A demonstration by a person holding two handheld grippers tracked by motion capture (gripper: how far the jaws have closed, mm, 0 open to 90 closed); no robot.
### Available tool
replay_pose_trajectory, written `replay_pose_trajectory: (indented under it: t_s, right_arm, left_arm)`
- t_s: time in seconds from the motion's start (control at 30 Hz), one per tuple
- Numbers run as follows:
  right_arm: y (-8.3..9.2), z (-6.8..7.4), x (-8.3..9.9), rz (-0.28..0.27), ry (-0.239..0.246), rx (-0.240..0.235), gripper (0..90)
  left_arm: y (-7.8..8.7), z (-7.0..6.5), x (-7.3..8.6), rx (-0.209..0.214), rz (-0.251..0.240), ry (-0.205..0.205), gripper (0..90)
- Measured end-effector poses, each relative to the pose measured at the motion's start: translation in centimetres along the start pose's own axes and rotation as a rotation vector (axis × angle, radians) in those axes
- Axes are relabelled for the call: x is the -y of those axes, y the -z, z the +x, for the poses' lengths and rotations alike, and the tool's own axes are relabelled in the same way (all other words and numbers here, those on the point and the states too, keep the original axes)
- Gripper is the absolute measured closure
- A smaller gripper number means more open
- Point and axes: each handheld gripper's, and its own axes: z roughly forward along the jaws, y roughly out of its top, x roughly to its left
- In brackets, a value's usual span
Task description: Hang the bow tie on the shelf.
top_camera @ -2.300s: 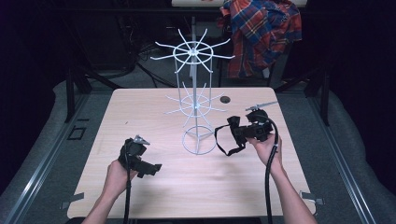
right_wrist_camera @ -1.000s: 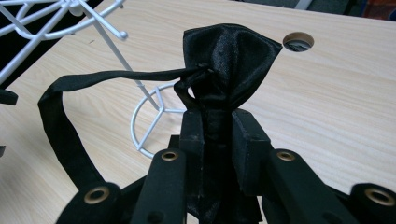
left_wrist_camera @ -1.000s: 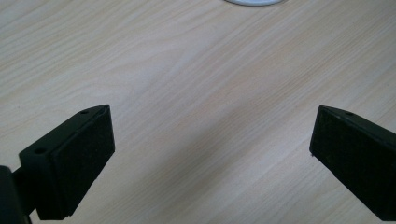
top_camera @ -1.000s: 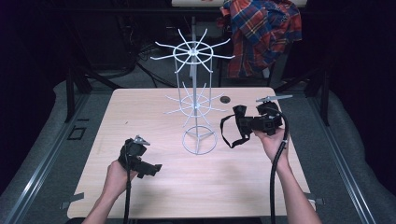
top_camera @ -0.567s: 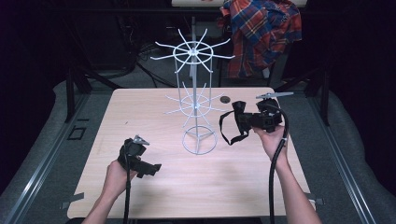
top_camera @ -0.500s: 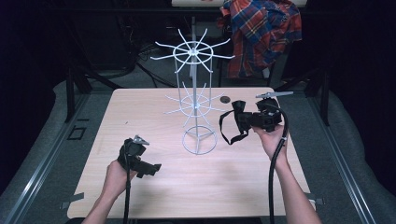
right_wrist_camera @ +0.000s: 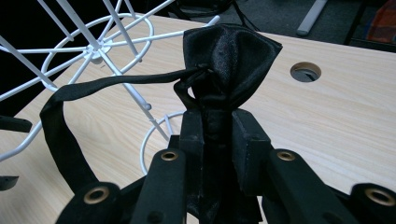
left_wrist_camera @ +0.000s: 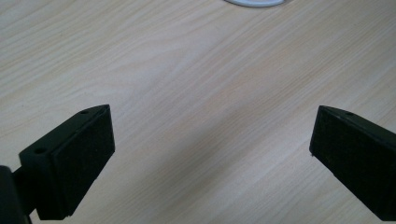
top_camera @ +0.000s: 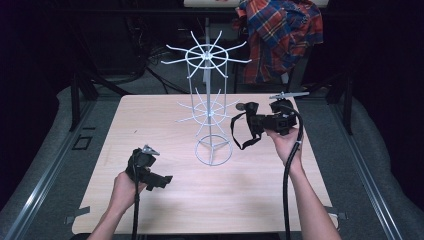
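A black satin bow tie (right_wrist_camera: 231, 56) with a limp fabric neck strap (right_wrist_camera: 60, 126) hangs in my right gripper (top_camera: 254, 121), jaws clamped on its knot, above the right side of the pale wooden table (top_camera: 165, 210), beside the white wire spinner rack (top_camera: 210, 107). I judge it light, soft and slippery: best held at the knot, strap loop free for a rack arm. My left gripper (top_camera: 159, 181) rests near the front edge, jaws apart, holding nothing.
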Motion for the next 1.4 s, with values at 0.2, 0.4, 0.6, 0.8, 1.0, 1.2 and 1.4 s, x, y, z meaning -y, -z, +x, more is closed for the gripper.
replay_pose_trajectory:
  t_s: [0.2, 0.4, 0.6, 0.8, 1.0, 1.2, 1.4]
  right_arm:
    - [-0.6, -0.1, 0.0, 0.027, 0.005, 0.014, 75.6]
    - [-1.3, -0.4, 0.4, 0.044, -0.003, 0.024, 75.4]
    - [-1.8, -0.2, 0.9, 0.078, 0.004, 0.033, 75.3]
    - [-2.2, -0.2, 1.5, 0.096, 0.014, 0.046, 75.2]
    - [-2.7, 0.0, 2.2, 0.109, 0.013, 0.039, 75.1]
    - [-3.6, 0.6, 2.5, 0.125, 0.027, 0.038, 75.1]
    - [-4.5, 1.3, 2.7, 0.134, 0.046, 0.027, 74.9]
  left_arm:
    - [0.0, 0.1, 0.0, 0.006, -0.001, 0.003, 0.1]
    - [0.0, 0.0, 0.0, 0.005, -0.003, -0.001, 0.0]
    - [0.0, 0.0, 0.0, 0.005, -0.003, -0.001, 0.1]
    - [-0.1, 0.0, -0.1, 0.009, -0.001, -0.003, 0.1]
    - [-0.2, -0.1, -0.2, 0.014, 0.002, -0.008, 0.0]
    - [-0.2, -0.2, -0.2, 0.011, 0.000, -0.008, 0.0]
    - [-0.1, -0.1, -0.2, 0.006, -0.001, -0.007, 0.1]
